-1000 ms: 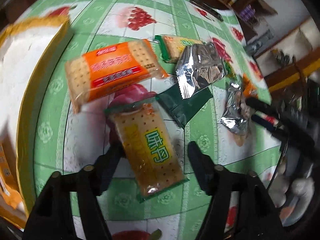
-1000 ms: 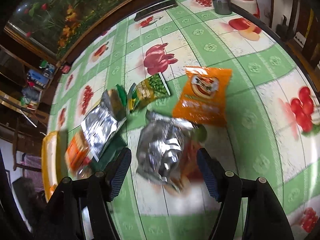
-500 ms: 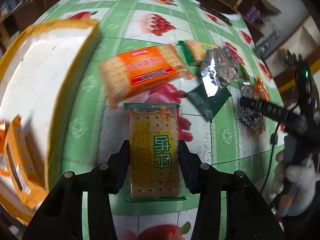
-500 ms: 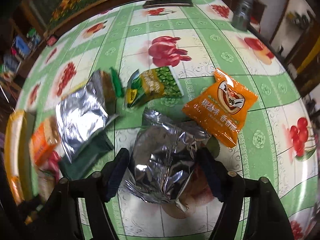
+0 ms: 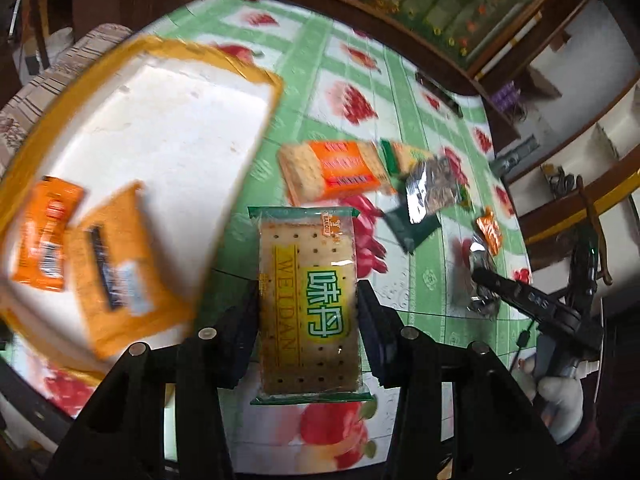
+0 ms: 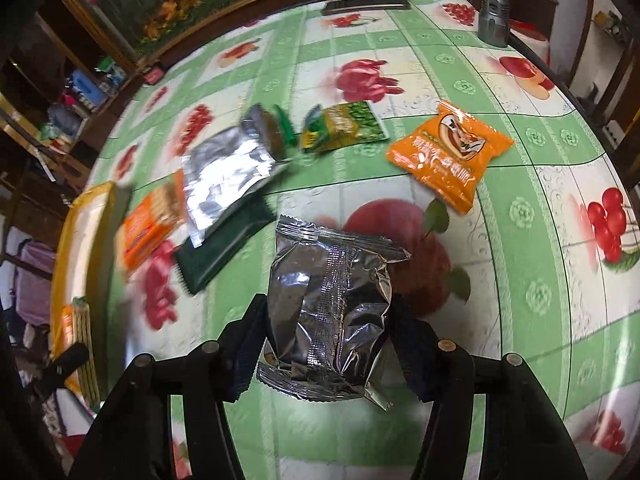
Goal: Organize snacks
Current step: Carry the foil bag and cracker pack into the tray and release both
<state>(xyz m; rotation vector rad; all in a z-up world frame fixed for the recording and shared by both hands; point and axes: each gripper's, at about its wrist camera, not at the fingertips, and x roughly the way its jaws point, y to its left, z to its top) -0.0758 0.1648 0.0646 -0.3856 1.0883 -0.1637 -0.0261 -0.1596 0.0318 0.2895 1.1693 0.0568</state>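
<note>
My left gripper (image 5: 307, 316) is shut on a green-edged cracker pack (image 5: 307, 300) and holds it above the table, beside the yellow-rimmed white tray (image 5: 168, 128). The tray holds two orange packets (image 5: 116, 264). My right gripper (image 6: 326, 324) is shut on a crinkled silver snack bag (image 6: 332, 300), held above the tablecloth. An orange cracker pack (image 5: 332, 168), a flat silver pouch (image 6: 220, 176), a dark green packet (image 6: 224, 248), a green pea packet (image 6: 344, 124) and an orange snack bag (image 6: 448, 156) lie on the table.
The table has a green fruit-print cloth (image 6: 520, 240). A grey metal cylinder (image 6: 494, 12) stands at its far edge, with a dark flat remote (image 6: 366, 2) nearby. The right gripper shows in the left wrist view (image 5: 532, 304). Shelves and furniture surround the table.
My left gripper closed on the green cracker pack, lifted it and swung left toward the tray. My right gripper closed on the silver bag and raised it.
</note>
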